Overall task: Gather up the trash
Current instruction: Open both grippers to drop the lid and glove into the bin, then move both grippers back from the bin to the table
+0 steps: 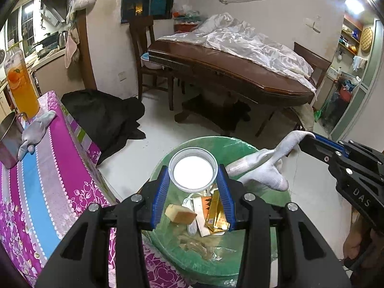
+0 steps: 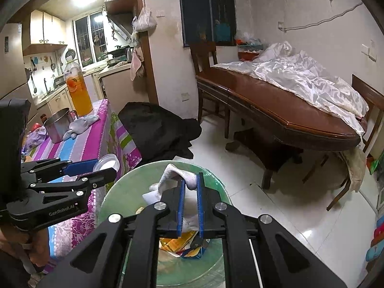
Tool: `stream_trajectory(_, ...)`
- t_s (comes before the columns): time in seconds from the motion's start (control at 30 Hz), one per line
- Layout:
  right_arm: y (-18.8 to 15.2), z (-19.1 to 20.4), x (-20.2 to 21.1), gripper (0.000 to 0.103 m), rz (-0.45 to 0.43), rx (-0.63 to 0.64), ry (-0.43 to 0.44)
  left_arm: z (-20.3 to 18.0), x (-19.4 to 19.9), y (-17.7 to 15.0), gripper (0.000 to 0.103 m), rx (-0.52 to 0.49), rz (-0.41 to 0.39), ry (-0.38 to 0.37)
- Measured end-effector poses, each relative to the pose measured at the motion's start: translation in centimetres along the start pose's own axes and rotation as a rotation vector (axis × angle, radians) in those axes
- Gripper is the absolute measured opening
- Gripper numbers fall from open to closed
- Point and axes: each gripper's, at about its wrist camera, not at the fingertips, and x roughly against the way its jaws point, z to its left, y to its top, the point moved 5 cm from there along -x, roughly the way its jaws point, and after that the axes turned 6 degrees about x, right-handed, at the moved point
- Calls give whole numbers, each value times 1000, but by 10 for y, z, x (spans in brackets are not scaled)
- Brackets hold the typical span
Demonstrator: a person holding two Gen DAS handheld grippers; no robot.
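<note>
Item one: clear plastic lid (image 1: 193, 169), round, shallow, whitish inside, held above the green lined bin (image 1: 268, 196) by the left gripper (image 1: 194, 180), whose blue pads (image 1: 159, 196) stand apart just enough to clasp the lid's rim on opposite sides. Judged light, thin and somewhat springy; likely to flex or pop free if squeezed hard, so a hold across the rim suits it best. Item two: white sock (image 2: 177, 177), soft and limp, also above the bin, pinched near one end by the right gripper (image 2: 190, 206), jaws nearly pressed together on the cloth, the rest drooping toward the bin's mouth. Judged light, non-fragile, unlikely to slip. Inside the bin: gold wrapper (image 1: 216, 213), cake piece (image 1: 180, 213), white cable (image 1: 190, 225). Beside the bin, on the purple-clothed table (image 1: 60, 168): grey sock (image 1: 36, 129), metal cup (image 1: 9, 136), juice bottle (image 1: 21, 86).
</note>
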Motion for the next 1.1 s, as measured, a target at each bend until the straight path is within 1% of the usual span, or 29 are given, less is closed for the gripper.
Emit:
stream_trajectory(0.03, -1, 0, -2, 16, 6, -1, -3, 1, -2, 0, 50, 2, 1, 7)
stream_trajectory(0.07, -2, -2, -2, 37, 3, -7, -6, 3, -3, 0, 74, 5, -5, 15)
stream_trajectory(0.1, -2, -5, -2, 52, -6, -16, -11, 5, -2, 0, 89, 4, -22, 25)
stream_trajectory(0.13, -2, -8, 0, 54, -17, -27, -22, 8, -2, 0, 90, 6, -25, 35)
stream_trajectory(0.37, -10, -15, -3, 55, -12, -56, -17, 13, -8, -3, 90, 20, -4, 26)
stream_trajectory(0.67, -8, -8, -4, 55, -16, -49, -13, 13, -8, -3, 90, 21, -1, 29)
stream_trajectory(0.73, -6, -5, -2, 56, -26, -44, -11, 16, -5, -4, 90, 20, -4, 33)
stream_trajectory(0.77, -5, -3, 0, 58, -31, -42, -7, 19, -3, -5, 90, 20, -7, 38)
stream_trajectory(0.9, 0, 15, 6, 64, -58, -26, 16, 36, 8, -9, 90, 31, -19, 60)
stream_trajectory(0.97, 4, 28, 9, 69, -74, -13, 35, 50, 15, -12, 90, 45, -25, 79)
stream_trajectory(1.03, 8, 44, 11, 70, -86, 4, 58, 65, 23, -14, 90, 62, -30, 95)
stream_trajectory(1.1, 13, 64, 12, 74, -95, 23, 86, 83, 33, -17, 90, 82, -41, 119)
